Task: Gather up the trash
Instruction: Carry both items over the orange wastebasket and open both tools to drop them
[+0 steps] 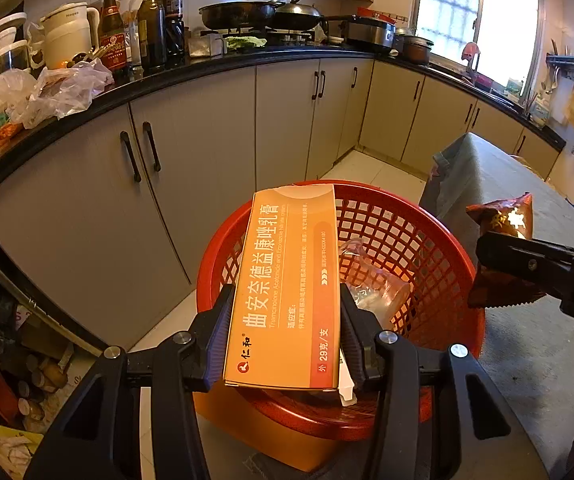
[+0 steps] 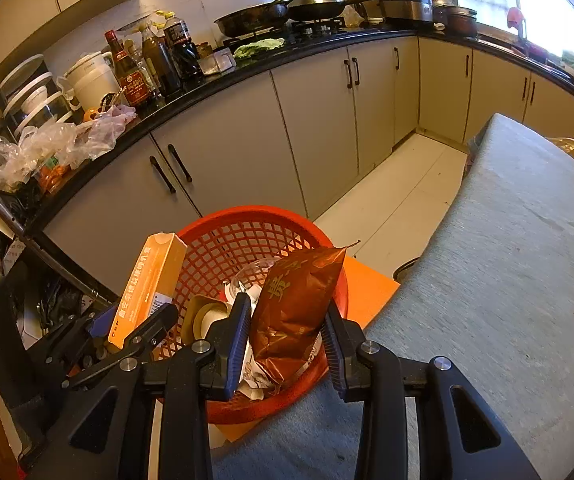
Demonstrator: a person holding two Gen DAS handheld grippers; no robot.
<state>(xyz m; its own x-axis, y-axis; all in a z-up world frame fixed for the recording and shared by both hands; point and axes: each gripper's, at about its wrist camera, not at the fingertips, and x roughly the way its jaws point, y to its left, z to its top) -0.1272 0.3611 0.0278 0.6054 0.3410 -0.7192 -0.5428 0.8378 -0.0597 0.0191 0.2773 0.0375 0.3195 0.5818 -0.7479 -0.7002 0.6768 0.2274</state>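
My left gripper (image 1: 287, 320) is shut on an orange medicine box (image 1: 287, 288) and holds it over the near rim of the red mesh basket (image 1: 415, 232). My right gripper (image 2: 287, 332) is shut on a brown foil snack bag (image 2: 295, 308), held over the basket's (image 2: 239, 236) near right rim. The box also shows in the right wrist view (image 2: 147, 288), the bag in the left wrist view (image 1: 505, 220). Inside the basket lie a clear plastic cup (image 1: 371, 280), a tape roll (image 2: 203, 316) and paper scraps.
The basket stands on an orange box (image 2: 371, 288) beside a grey-clothed table (image 2: 519, 248). Grey cabinets (image 1: 207, 152) under a black counter curve behind, with bottles (image 1: 155, 24), plastic bags (image 1: 59, 88), woks (image 1: 243, 12) and pots. White tiled floor (image 2: 399, 192) lies between.
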